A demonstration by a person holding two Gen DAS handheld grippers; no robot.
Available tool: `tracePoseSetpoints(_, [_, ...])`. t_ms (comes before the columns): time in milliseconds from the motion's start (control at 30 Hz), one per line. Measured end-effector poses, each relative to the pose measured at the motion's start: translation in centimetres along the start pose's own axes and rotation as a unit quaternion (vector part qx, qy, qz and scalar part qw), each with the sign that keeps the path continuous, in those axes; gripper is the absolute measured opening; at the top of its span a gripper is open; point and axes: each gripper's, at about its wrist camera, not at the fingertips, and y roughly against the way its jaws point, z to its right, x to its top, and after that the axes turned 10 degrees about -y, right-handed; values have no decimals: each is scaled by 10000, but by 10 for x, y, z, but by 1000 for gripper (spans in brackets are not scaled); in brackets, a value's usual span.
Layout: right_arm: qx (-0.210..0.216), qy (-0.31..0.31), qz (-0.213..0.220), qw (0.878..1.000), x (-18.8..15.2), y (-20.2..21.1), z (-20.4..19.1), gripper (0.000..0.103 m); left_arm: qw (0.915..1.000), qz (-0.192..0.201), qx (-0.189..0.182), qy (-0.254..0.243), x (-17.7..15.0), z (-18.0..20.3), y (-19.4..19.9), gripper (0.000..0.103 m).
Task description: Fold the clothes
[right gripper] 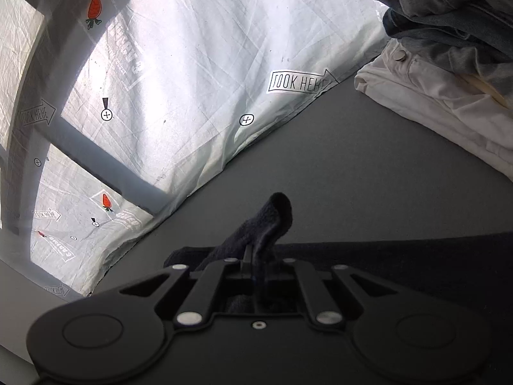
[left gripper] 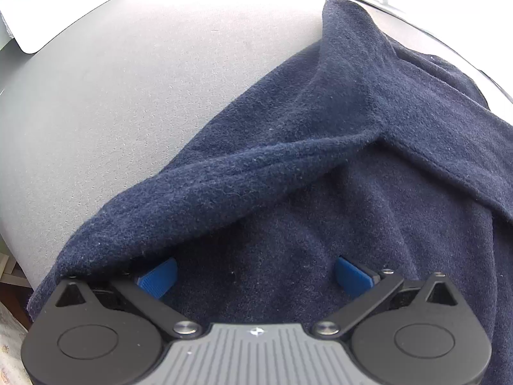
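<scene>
A navy fleece garment lies on the grey table, spread across the right and lower part of the left wrist view, with a thick fold running diagonally over it. My left gripper hovers just above the fleece, open, its blue pads wide apart with only flat cloth beneath. In the right wrist view my right gripper is shut on a corner of the same navy garment, which sticks up between the jaws. More of the dark cloth trails to the right.
A pile of clothes sits at the far right: white trousers with grey and dark garments on top. A white printed curtain with carrots and arrows hangs behind the table's far edge.
</scene>
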Motion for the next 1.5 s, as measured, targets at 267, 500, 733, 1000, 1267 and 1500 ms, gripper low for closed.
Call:
tracePoseSetpoints(267, [-654,-110,-436,9968,-24,-16,24,15,9999,64,-48,-70,-11,16,3,103])
tracePoseSetpoints(500, [-795,228,-253,9963,-24,9,0,54,9996,2,-141,-241,-14,29,7,103])
tracePoseSetpoints(733, [-430,259,99,9987,-46,45,-24,92,9847,709,-1177,-1073,-25,45,37,103])
tracePoseSetpoints(1000, [-381,310,164,9987,-106,66,-57,102,9585,1574,-2010,-1272,-16,22,81,103])
tracePoseSetpoints(1267, [-663,405,-83,9969,-187,58,-107,103,9632,1796,-1871,-706,11,-88,80,103])
tracePoseSetpoints(1500, [-522,631,-639,9946,-268,33,-167,102,9708,1567,-1653,-753,35,-168,47,103])
